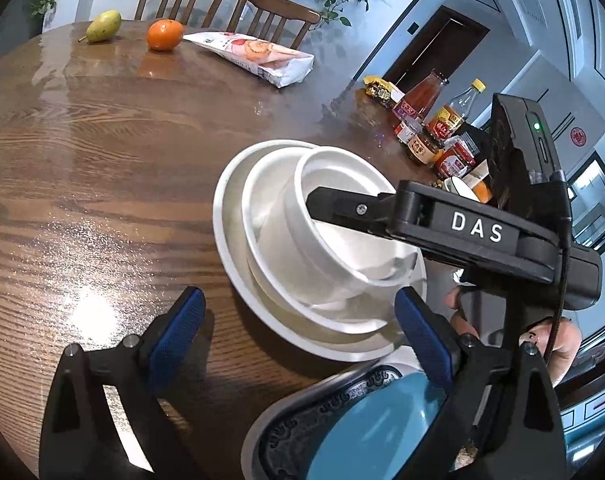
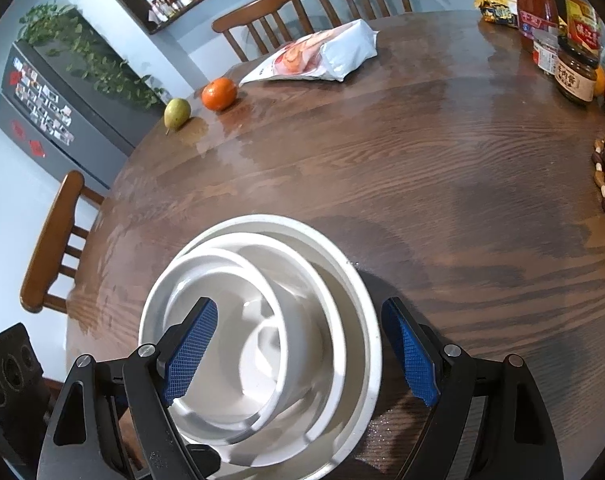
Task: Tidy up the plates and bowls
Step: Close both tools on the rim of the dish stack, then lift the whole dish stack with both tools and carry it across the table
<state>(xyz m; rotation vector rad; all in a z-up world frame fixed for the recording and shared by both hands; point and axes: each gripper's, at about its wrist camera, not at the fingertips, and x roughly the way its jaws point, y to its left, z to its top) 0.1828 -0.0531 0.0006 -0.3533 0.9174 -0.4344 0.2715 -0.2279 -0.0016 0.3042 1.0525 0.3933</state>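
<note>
A small white bowl [image 2: 238, 344] sat tilted inside a wider white bowl [image 2: 326, 320], and both rested in a white plate [image 2: 366, 312] on the wooden worktop [image 2: 422, 168]. So three white pieces were already nested, though the small bowl leaned toward seven o'clock in the right wrist view and did not look settled flat.

The right hand-held gripper [image 2: 298, 352] stood wide over that stack: one blue pad hung inside the small bowl, the other outside the plate's rim at three o'clock. Neither pad seemed to press on anything, so it looked empty. In the left wrist view its black finger reached into the small bowl from three o'clock.

The left hand-held gripper [image 1: 298, 340] also stood wide and held nothing. One pad hovered over bare wood, the other near the stack's edge at five o'clock.

At six o'clock in the left wrist view lay a patterned plate [image 1: 298, 428] carrying a blue dish [image 1: 366, 432], just beside the white stack. In my judgement that pair was the part left to sort, along with levelling the small bowl.

Further out, at eleven to twelve o'clock, lay a pear [image 1: 102, 26], an orange [image 1: 164, 35] and a snack bag [image 1: 258, 56]. Sauce bottles and jars [image 1: 430, 128] stood at two o'clock.
</note>
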